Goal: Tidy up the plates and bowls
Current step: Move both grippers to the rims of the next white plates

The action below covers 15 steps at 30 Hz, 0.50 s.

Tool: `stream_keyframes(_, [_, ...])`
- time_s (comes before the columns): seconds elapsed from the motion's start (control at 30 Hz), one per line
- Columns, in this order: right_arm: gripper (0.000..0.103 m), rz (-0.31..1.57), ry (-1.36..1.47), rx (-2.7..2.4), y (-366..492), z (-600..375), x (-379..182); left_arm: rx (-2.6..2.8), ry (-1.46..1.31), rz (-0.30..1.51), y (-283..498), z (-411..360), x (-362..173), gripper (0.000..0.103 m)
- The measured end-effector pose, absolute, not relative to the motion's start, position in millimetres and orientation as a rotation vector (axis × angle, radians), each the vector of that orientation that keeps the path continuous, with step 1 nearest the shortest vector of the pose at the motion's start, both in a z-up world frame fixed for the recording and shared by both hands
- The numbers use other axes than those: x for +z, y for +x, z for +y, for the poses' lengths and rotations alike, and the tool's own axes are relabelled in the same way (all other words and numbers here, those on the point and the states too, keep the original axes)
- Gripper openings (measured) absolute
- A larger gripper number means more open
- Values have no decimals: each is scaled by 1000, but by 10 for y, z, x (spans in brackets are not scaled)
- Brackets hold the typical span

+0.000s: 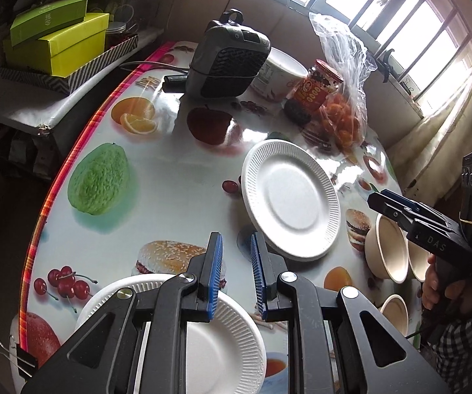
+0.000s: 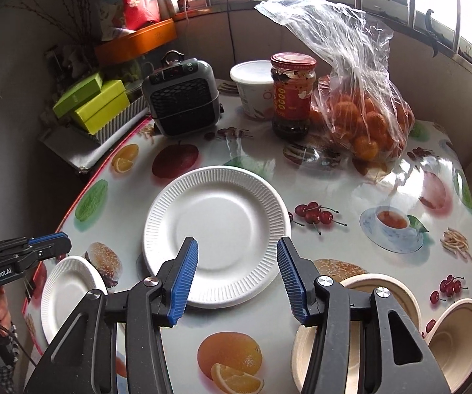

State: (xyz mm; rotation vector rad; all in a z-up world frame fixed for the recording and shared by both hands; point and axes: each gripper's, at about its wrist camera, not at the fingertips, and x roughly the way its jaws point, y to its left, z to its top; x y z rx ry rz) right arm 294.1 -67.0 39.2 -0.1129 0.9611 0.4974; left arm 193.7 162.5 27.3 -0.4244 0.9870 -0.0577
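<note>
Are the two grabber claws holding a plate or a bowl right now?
No, nothing is held. The left gripper and right gripper are both open and empty, above the big white ridged paper plate and the small white paper plate.

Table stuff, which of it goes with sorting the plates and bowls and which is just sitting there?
Part of the job:
large paper plate
small paper plate
beige bowls, three by the left wrist view

Just lying about:
desk heater
sauce jar
bag of oranges
white tub
green boxes, off the table
</note>
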Motion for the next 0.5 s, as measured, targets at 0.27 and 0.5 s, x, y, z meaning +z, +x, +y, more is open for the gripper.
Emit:
stream_keyframes(0.27, [50, 994, -105, 489, 3185, -717, 241, -44, -395, 1002, 2144, 1532, 210, 18])
stream_keyframes(0.5, [50, 1038, -92, 483, 3430, -752, 118, -43, -406, 1039, 2368, 1486, 103, 18])
